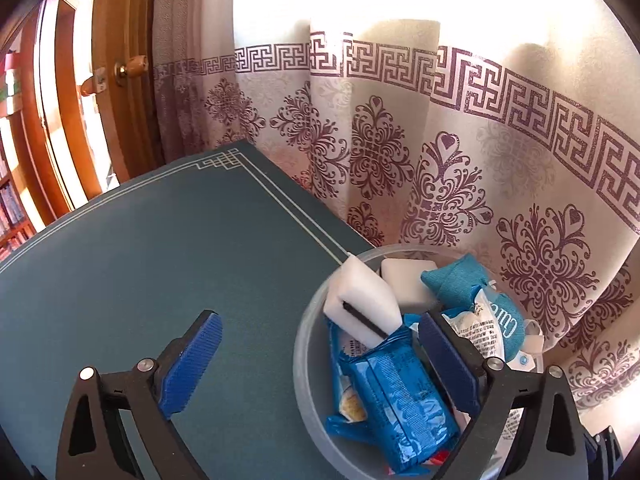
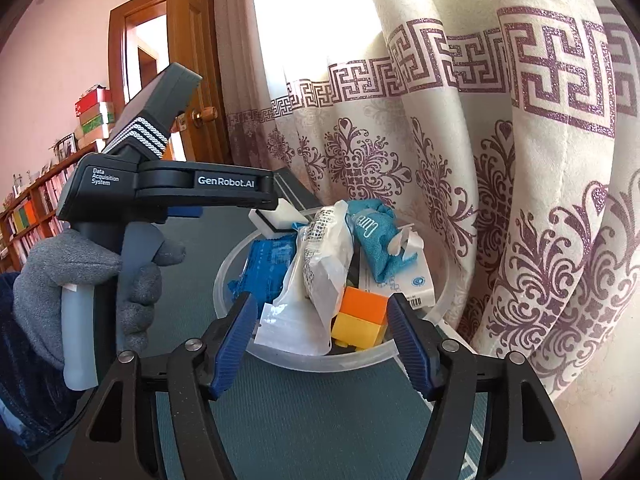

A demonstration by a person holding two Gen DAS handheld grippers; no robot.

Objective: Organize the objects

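gaping left tool above bowl

bowl on table | before curtain | sponge, packets in bowl

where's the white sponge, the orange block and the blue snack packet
white sponge (image 1: 362, 300), left wrist view, its broad front face
orange block (image 2: 366, 302), right wrist view, its top face
blue snack packet (image 1: 400, 396), left wrist view, middle of the wrapper
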